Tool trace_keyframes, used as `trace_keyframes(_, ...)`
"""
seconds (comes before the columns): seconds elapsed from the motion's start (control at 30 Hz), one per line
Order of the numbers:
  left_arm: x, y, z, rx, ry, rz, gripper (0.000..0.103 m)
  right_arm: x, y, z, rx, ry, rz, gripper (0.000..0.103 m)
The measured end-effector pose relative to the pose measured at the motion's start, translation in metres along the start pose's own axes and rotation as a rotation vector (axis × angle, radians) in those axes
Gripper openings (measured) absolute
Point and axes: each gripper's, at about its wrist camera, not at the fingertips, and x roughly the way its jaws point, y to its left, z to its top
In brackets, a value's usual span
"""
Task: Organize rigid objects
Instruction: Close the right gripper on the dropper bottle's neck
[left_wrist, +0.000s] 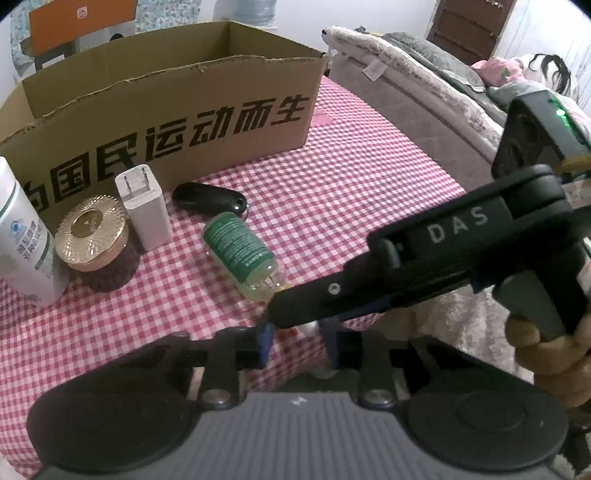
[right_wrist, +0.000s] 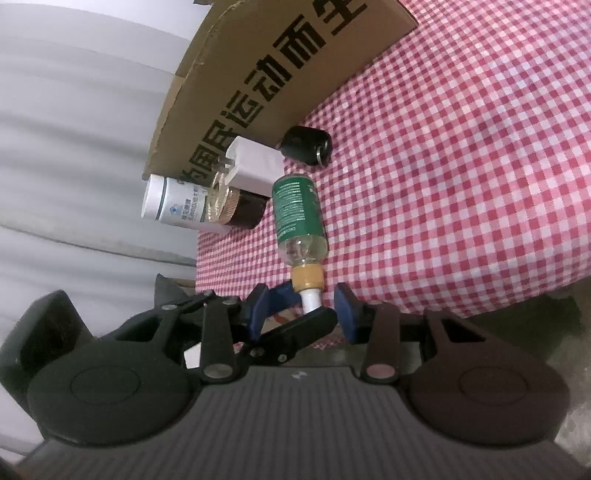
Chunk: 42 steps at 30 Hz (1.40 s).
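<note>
Both wrist views look down, close, at the checked tablecloth (left_wrist: 369, 184) – sharing the bottle (right_wrist: 299, 210) and box (left_wrist: 166, 122).

Box (left_wrist: 166, 110) behind, charger (left_wrist: 144, 206), jar (left_wrist: 96, 240) before it, bottle (left_wrist: 240, 251) lying apparently nearest table (left_wrist: 369, 203) edge.

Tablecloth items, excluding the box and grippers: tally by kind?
Bottles: 2, the white bottle and the green-label bottle
Jars: 1, the gold-lid jar
Chargers: 1, the white charger
Key fobs: 1, the black key fob
Total: 5
</note>
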Motion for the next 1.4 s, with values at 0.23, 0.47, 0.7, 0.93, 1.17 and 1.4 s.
trace_keyframes(0.23, -0.014, 0.003, 0.003, -0.007, -0.044, -0.007, 0.018, -0.012, -0.002, 0.003, 0.026, -0.015, 0.074, 0.039)
trace_keyframes(0.47, -0.033, 0.010, 0.017, -0.025, -0.095, -0.022, 0.015, -0.019, 0.019, 0.017, -0.002, -0.042, 0.107, 0.039)
trace_keyframes(0.7, -0.044, 0.020, 0.036, -0.033, -0.155, -0.032, 0.015, -0.024, 0.039, 0.040, -0.034, -0.073, 0.136, 0.039)
trace_keyframes(0.93, -0.045, 0.034, 0.047, -0.062, -0.182, -0.030, 0.021, -0.020, 0.046, 0.063, -0.053, -0.103, 0.120, 0.039)
trace_keyframes(1.17, -0.040, 0.046, 0.029, -0.080, -0.137, -0.026, 0.046, -0.013, 0.035, 0.065, -0.083, -0.091, 0.047, 0.040)
trace_keyframes(1.4, -0.015, 0.048, 0.017, -0.126, -0.060, -0.074, 0.054, 0.011, 0.026, 0.058, -0.059, -0.035, 0.009, 0.044)
